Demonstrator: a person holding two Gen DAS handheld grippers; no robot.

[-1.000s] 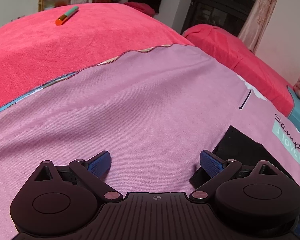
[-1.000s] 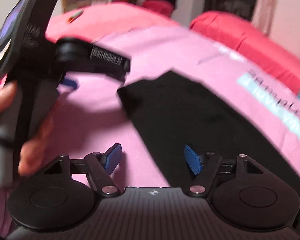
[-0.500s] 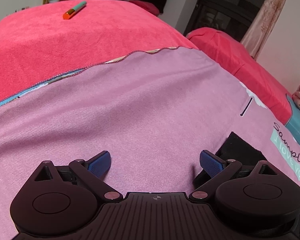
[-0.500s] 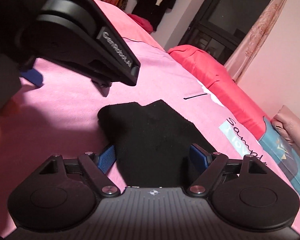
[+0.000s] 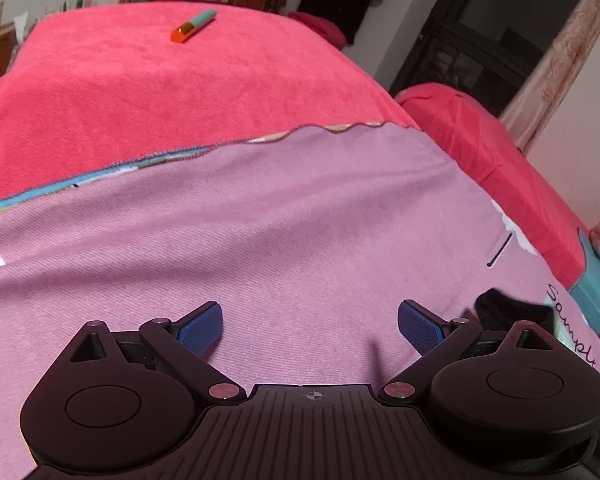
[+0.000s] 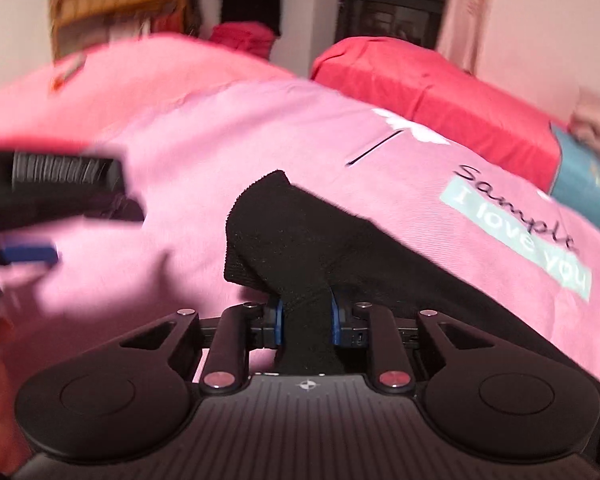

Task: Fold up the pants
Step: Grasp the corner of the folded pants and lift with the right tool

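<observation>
Pink cloth (image 5: 300,248) filled most of the left wrist view, spread flat over a red blanket (image 5: 160,80) that took up the upper left of the frame. An orange and green marker (image 5: 193,26) lay near the top, left of centre, well apart from everything else. At the bottom, the left gripper (image 5: 310,324) stood with its blue pads spread wide and only bare pink cloth between them. To the lower right, just beyond its right finger, a small dark corner of the black pants (image 5: 512,312) showed, beside the gripper and not between its pads.

In the right wrist view, the left gripper (image 6: 52,188) appeared as a blurred dark shape at the middle left edge. Toward the centre, the black pants (image 6: 284,232) rose in a bunched fold from the pink cloth (image 6: 220,128), running on toward the lower right. The right gripper (image 6: 306,320) at bottom centre was closing, its blue pads pressing both sides of a narrow gathered piece of that fold. Printed lettering (image 6: 520,220) sat at the right of the frame, beside the pants.
</observation>
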